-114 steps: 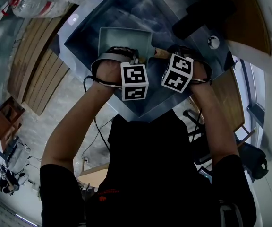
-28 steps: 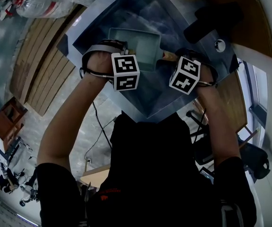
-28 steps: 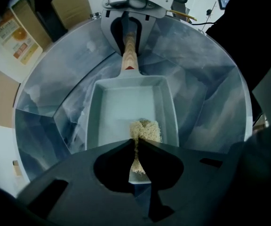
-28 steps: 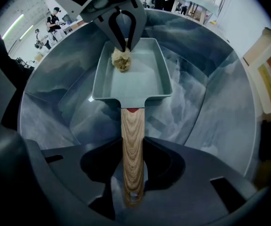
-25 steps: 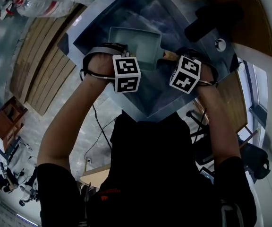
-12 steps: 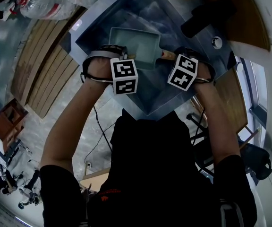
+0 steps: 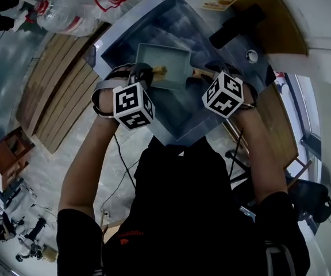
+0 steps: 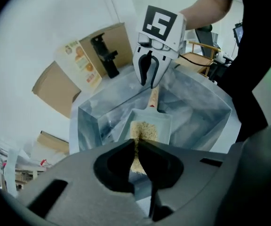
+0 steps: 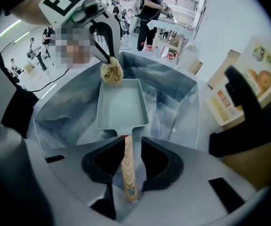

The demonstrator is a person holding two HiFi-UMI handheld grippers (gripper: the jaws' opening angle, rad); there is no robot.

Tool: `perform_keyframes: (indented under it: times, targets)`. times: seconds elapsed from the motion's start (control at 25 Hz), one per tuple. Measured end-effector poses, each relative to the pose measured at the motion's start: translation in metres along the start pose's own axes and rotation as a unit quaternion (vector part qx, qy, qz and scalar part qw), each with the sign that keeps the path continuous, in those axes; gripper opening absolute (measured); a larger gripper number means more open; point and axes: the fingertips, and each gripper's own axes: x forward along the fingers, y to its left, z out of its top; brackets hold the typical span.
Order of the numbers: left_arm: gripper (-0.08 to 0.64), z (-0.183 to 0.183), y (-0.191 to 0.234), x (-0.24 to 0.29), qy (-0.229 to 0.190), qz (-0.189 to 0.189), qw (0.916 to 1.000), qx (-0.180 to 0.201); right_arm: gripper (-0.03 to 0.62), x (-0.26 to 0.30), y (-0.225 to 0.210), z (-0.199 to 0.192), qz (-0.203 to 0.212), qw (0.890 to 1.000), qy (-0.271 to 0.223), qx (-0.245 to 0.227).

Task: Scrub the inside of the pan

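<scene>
A square pale-green pan (image 7: 171,62) with a wooden handle (image 9: 127,166) is in the steel sink (image 7: 184,115). My right gripper (image 9: 127,142) has just been closing and is shut on that handle, which runs between its jaws. My left gripper (image 8: 136,142) is shut on a tan fibrous scrubber (image 8: 144,132). In the right gripper view the scrubber (image 9: 111,73) hangs from the left gripper (image 9: 108,55) just above the pan's far rim. Whether it touches the rim I cannot tell. In the left gripper view the right gripper (image 8: 149,81) stands over the handle (image 8: 153,98).
A black faucet (image 7: 230,26) and a round knob (image 7: 251,55) sit at the sink's far right. A printed carton (image 9: 248,88) leans behind it. Clear plastic bottles (image 7: 79,7) lie on the counter at the left. People stand far off in the room.
Both hands have risen. The left gripper has lifted the scrubber off the pan's floor and rolled, its cube shifting toward me and left. The right gripper keeps the handle.
</scene>
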Motion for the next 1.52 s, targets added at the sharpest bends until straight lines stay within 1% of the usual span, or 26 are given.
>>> perform_keyframes:
  times: [0.12, 0.28, 0.36, 0.48, 0.64, 0.76, 0.88, 1.04, 1.24, 1.4, 1.52]
  targets:
    - [0.037, 0.008, 0.008, -0.029, -0.034, 0.024, 0.9983, -0.042, 0.098, -0.021, 0.0, 0.012, -0.014, 1.0, -0.023, 0.004]
    - [0.037, 0.025, 0.019, -0.068, -0.083, 0.06, 0.9913, -0.082, 0.059, -0.051, -0.001, 0.021, -0.036, 0.998, -0.058, 0.013]
    - [0.037, 0.034, 0.02, -0.087, -0.105, 0.073, 0.9871, -0.096, 0.032, -0.067, 0.002, 0.025, -0.046, 0.995, -0.079, 0.026]
    - [0.037, 0.046, 0.023, -0.115, -0.136, 0.092, 0.9793, -0.119, 0.016, -0.087, 0.004, 0.029, -0.062, 0.992, -0.104, 0.046]
    - [0.037, 0.053, 0.021, -0.142, -0.18, 0.105, 0.9673, -0.145, 0.006, -0.115, 0.003, 0.045, -0.082, 0.984, -0.145, 0.057]
    - [0.037, 0.052, 0.019, -0.156, -0.205, 0.116, 0.959, -0.158, 0.005, -0.135, 0.005, 0.059, -0.088, 0.977, -0.18, 0.076]
    - [0.037, 0.048, 0.016, -0.166, -0.22, 0.124, 0.9519, -0.174, 0.005, -0.153, 0.01, 0.069, -0.08, 0.967, -0.212, 0.12]
    - [0.037, 0.041, 0.009, -0.173, -0.236, 0.119, 0.9432, -0.202, 0.005, -0.175, 0.014, 0.082, -0.07, 0.952, -0.254, 0.157]
    - [0.037, 0.03, 0.005, -0.178, -0.248, 0.114, 0.9338, -0.231, 0.005, -0.192, 0.023, 0.091, -0.049, 0.934, -0.292, 0.2]
    - [0.037, 0.029, 0.009, -0.188, -0.271, 0.115, 0.9238, -0.244, 0.005, -0.204, 0.029, 0.097, -0.04, 0.922, -0.319, 0.217]
    - [0.037, 0.024, 0.007, -0.192, -0.277, 0.114, 0.9184, -0.259, 0.005, -0.209, 0.034, 0.101, -0.039, 0.918, -0.329, 0.22]
